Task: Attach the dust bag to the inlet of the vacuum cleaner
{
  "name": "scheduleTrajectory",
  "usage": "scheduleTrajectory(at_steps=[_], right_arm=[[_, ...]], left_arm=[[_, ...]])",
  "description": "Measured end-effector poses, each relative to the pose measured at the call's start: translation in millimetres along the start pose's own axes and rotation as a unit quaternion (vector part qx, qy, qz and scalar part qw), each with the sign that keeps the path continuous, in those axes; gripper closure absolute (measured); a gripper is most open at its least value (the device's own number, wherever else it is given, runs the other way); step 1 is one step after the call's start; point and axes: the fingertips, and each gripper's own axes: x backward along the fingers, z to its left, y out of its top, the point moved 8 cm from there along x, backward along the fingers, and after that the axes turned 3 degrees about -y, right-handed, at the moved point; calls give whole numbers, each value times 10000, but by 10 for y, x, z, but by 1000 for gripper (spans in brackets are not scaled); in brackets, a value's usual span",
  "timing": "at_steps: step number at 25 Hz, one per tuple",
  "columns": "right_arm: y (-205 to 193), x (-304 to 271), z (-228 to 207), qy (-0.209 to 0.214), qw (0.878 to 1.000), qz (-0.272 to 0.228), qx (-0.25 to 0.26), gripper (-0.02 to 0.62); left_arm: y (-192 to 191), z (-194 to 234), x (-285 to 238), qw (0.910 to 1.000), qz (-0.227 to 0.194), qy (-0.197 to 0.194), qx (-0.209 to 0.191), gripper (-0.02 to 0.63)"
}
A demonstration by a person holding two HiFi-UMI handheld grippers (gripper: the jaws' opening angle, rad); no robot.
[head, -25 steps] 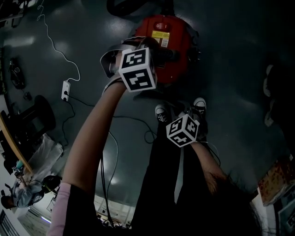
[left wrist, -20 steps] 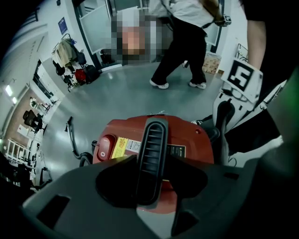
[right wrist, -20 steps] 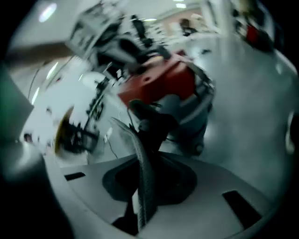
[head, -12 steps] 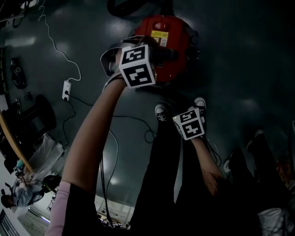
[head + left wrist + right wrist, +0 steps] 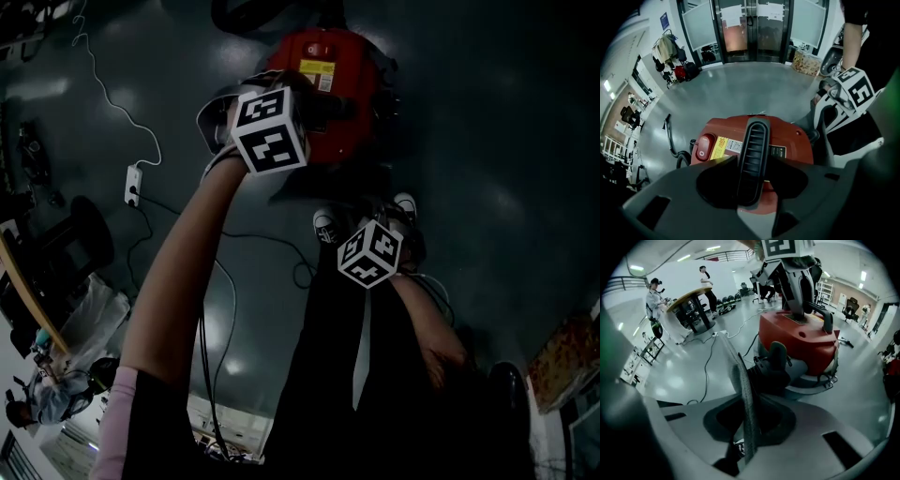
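The red vacuum cleaner point(image 5: 328, 89) stands on the dark floor. My left gripper point(image 5: 752, 185) is shut on its black ribbed handle point(image 5: 753, 150), jaws wide, one on each side. In the right gripper view the same gripper point(image 5: 802, 303) reaches down onto the red top point(image 5: 797, 341). My right gripper point(image 5: 747, 427) is lower and nearer to me, in front of the vacuum's black fitting point(image 5: 771, 373). Its jaws have just been closing. A thin grey dust bag sheet point(image 5: 740, 380) stands edge-on between them and they hold it. In the head view only its marker cube point(image 5: 370, 253) shows.
A white cable runs to a power strip point(image 5: 134, 183) on the left floor. Black cables point(image 5: 300, 272) lie by the person's shoes point(image 5: 326, 228). A hose point(image 5: 670, 140) curls beside the vacuum. A round table point(image 5: 689, 301) with people stands further off.
The right gripper has rolled, so its cube shows a different face. The left gripper stays on the handle. The bottom-right of the head view has changed from frame to frame.
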Motion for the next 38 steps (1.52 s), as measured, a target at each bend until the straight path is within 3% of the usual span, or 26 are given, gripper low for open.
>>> scheduleTrajectory(at_steps=[6,8,9,10,12,14,16,20,21,22,23,26,27,29,31,33,36,38], right_arm=[[-165,-55,43,-642,9942,-679,525,529],[-186,-82,37,-627,9929,-739,696,529],[-188,-97,16,-512,9947,-711,545,529],[-186,-112,-13,-346,9970,-664,194,529],[-197,-141,-76,43,9937,-550,-979,529],[-243,-169,-128,371,9732,-437,-2226,529],[-280,-194,-160,639,9476,-288,-3117,529],[-291,-255,-221,1151,9045,-81,-4105,529],[-297,-267,-234,1266,8984,-30,-4205,528],[-294,-264,-244,1321,9013,20,-4125,528],[-277,-241,-244,1300,9138,68,-3847,526],[-134,-99,-203,868,9689,250,-2303,526],[-77,-57,-185,692,9818,317,-1738,525],[-2,2,-135,441,9946,387,-858,511],[20,36,-106,305,9977,347,-490,511],[23,32,-117,251,9977,286,-563,511],[28,-23,-193,430,9873,220,-1514,511],[0,-64,-253,735,9661,162,-2469,506]], left_arm=[[-12,7,-14,9999,-100,7,-40,414],[-18,-1,-9,9999,-150,11,-59,414],[-22,-3,-9,9998,-177,11,-66,414],[-26,-2,-10,9998,-198,10,-73,414],[-34,-1,-15,9998,-206,12,-76,414],[-35,-1,-21,9998,-190,10,-67,414],[-27,-1,-24,9998,-176,3,-44,414],[-32,8,-24,9999,-145,23,-25,414],[-35,11,-29,9999,-136,31,-20,414],[-34,13,-33,9999,-127,37,-13,414],[-30,10,-36,9999,-117,36,-3,414],[-8,0,-34,10000,-96,-10,12,414],[-7,4,-27,10000,-95,-20,11,414],[-16,5,-12,10000,-87,-44,12,414],[-20,3,-11,9999,-96,-75,11,414],[-20,13,-20,9999,-121,-97,6,414],[-21,25,-30,9998,-163,-117,-13,414],[-25,29,-26,9997,-184,-126,-21,414]])
